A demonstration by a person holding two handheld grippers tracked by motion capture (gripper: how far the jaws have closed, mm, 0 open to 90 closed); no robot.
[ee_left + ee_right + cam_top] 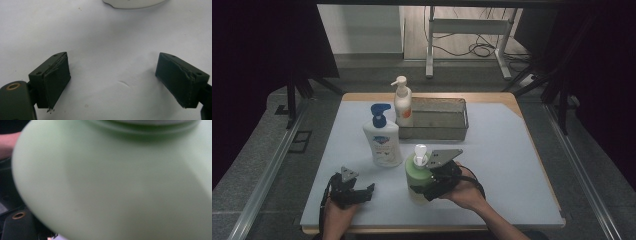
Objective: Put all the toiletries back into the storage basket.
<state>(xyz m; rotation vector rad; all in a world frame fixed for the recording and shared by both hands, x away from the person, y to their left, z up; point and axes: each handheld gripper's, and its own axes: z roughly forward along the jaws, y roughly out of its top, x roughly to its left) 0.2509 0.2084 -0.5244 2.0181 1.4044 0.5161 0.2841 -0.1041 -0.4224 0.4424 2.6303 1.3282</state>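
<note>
My right gripper [424, 189] is black, with a grey plate on top, against a pale green bottle [418, 176] with a white pump; plain green up close [120, 185]. My left gripper [362, 192] is black too, dark pads [56, 82] over the pale lilac-white mat [502, 165]. White bottle with blue pump and blue label [382, 137]. Cream bottle with orange mark [403, 102]. Grey metal tray [447, 120]. Tan table edge [512, 97].
</note>
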